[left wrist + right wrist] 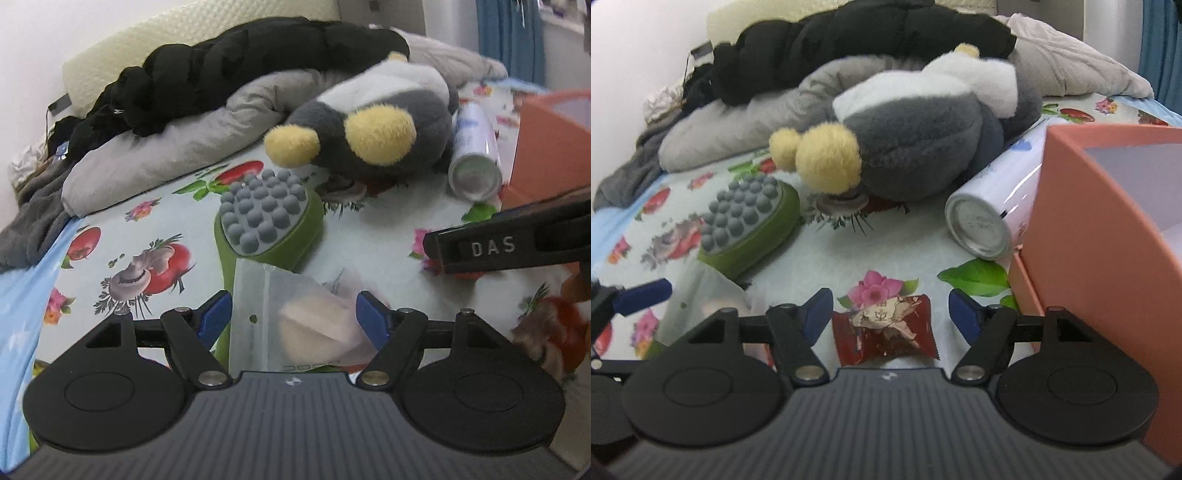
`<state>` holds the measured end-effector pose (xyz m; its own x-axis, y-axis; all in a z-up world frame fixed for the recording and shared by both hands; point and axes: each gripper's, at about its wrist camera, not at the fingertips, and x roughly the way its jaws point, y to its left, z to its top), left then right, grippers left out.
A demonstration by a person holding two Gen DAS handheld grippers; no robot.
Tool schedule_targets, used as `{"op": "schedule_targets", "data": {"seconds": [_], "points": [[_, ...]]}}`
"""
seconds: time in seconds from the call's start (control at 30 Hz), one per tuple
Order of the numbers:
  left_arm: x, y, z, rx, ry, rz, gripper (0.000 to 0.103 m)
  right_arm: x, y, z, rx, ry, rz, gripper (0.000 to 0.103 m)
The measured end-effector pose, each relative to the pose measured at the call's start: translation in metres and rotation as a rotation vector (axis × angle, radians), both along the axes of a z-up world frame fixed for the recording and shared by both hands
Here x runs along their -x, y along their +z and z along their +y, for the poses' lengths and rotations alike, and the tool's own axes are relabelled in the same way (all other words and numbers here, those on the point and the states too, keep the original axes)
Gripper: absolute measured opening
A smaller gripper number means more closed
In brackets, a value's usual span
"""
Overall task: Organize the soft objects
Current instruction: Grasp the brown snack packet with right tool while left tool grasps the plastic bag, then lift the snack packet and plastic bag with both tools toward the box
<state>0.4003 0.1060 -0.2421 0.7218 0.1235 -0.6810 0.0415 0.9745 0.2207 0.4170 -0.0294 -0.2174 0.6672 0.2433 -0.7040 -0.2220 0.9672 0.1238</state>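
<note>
A clear plastic bag (295, 317) with a beige sponge-like thing inside is seen right between the blue fingertips (216, 317) of the left gripper (295, 314) — the jaws are spread apart and it can't be told whether the pads touch the bag. In the right wrist view, a crumpled red wrapper (886, 330) is framed between the fingers of the right gripper (890, 314), also spread wide, nothing clamped. Everything is laid out on a bed sheet (849, 254) printed with flowers and vegetables. Further back, a green massage brush (266, 221) with grey nubs is propped at a tilt, and the grey-and-white plush toy (373, 122) with yellow feet is lying just beside a white spray can (993, 218). An orange box (1100, 229) is parked at the right, touching the can's base.
</note>
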Motion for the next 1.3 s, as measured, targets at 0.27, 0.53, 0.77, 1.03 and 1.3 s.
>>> {"op": "schedule_targets", "data": {"seconds": [0.27, 0.53, 0.77, 1.03, 1.3], "points": [[-0.006, -0.006, -0.01, 0.0, -0.068, 0.042, 0.077, 0.0, -0.01, 0.002, -0.01, 0.04, 0.034, 0.066], [-0.002, -0.009, -0.016, 0.029, -0.077, 0.049, 0.063, 0.003, -0.008, -0.003, -0.018, 0.021, 0.033, 0.05], [0.004, -0.002, -0.015, 0.037, -0.066, 0.049, 0.038, 0.013, -0.002, -0.003, -0.005, 0.035, 0.031, 0.05], [0.024, 0.013, -0.011, 0.09, -0.005, 0.039, 0.009, 0.033, 0.014, -0.006, -0.012, 0.052, 0.016, 0.049], [0.063, 0.031, -0.013, 0.18, 0.057, 0.029, 0.008, 0.064, 0.025, -0.014, -0.008, 0.072, 0.02, 0.049]]}}
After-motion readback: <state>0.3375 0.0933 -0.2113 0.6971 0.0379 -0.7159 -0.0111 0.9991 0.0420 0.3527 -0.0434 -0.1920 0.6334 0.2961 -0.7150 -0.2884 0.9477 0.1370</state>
